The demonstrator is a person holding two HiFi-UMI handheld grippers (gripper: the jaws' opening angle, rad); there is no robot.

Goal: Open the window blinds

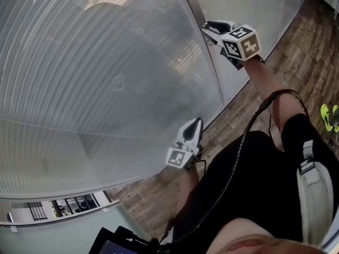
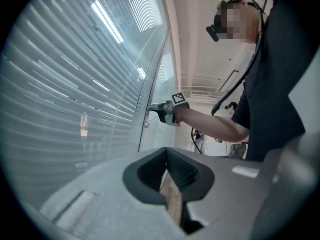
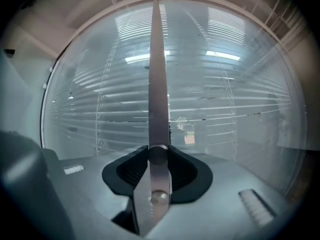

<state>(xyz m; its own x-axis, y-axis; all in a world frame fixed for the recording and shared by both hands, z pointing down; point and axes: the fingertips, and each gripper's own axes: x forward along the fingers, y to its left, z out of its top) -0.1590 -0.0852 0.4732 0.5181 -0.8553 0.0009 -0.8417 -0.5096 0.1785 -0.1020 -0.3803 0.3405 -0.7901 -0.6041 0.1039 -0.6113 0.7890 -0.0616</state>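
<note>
Two grippers, one engaged: right gripper (image 3: 159,156) pinches the tilt wand (image 3: 158,84) at the blinds' (image 1: 106,78) right edge, wand's long axis upright through the jaws; left gripper (image 1: 195,123) pressed together, empty, lower along the blinds, farther off

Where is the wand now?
In the right gripper view, the wand stands at centre before the blinds, its lower end gripped by the right hand-held gripper.
</note>
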